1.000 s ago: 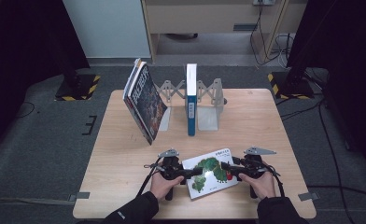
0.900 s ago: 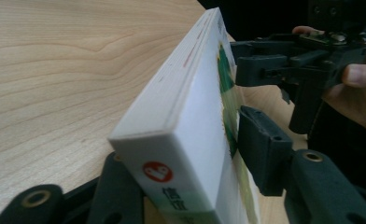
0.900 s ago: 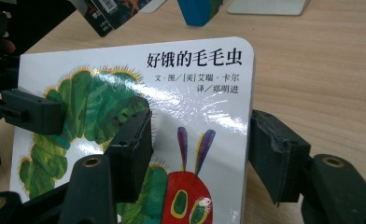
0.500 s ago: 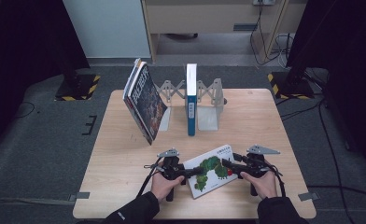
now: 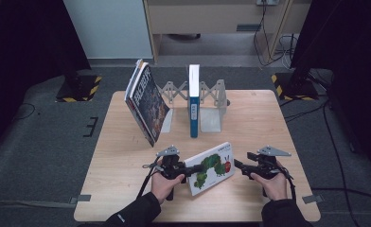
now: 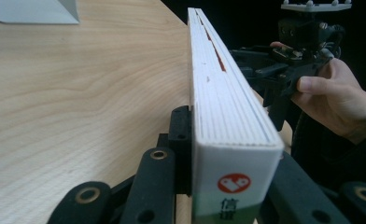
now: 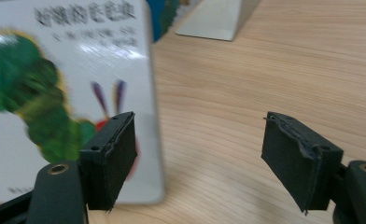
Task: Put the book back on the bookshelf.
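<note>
The left gripper [image 5: 186, 169] is pinching the caterpillar picture book [image 5: 211, 167] by its spine end, its jaws having just been closing on it, and is holding the book tilted up off the counter [image 5: 127, 156]. The right gripper [image 5: 238, 166] is sitting just beside the book's other edge, its jaws having just been spreading, with nothing between them.

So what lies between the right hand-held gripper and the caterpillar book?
Nothing: in the high view, bare table separates the open right hand-held gripper from the caterpillar book.
</note>
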Motion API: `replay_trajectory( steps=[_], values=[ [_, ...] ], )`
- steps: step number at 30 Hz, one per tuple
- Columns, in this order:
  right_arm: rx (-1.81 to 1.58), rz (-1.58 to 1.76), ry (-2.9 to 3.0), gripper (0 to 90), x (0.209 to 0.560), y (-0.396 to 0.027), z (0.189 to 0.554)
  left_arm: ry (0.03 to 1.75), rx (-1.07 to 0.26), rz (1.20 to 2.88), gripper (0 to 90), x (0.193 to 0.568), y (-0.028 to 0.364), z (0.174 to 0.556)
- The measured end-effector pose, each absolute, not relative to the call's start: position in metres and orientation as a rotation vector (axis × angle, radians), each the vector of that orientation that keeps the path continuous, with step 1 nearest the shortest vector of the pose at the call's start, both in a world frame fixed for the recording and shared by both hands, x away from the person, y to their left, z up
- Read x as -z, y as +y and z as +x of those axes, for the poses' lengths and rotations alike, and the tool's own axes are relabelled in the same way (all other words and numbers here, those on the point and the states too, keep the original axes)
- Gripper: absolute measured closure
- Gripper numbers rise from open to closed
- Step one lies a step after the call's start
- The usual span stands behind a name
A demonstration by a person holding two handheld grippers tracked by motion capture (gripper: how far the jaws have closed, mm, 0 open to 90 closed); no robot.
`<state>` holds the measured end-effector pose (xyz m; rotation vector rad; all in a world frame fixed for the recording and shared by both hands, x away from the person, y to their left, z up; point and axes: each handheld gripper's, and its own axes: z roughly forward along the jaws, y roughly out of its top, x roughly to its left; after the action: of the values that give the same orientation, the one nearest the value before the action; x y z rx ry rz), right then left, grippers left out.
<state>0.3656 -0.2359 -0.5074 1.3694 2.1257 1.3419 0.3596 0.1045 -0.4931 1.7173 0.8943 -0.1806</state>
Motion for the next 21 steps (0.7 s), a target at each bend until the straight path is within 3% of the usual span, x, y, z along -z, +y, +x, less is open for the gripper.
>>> replay_trajectory(
  steps=[21],
  values=[
    [-0.916,1.474,2.204,17.1,0.528,-0.266,0.373,0.924,-0.009,1.641,75.0,0.441,0.131,0.373]
  ],
)
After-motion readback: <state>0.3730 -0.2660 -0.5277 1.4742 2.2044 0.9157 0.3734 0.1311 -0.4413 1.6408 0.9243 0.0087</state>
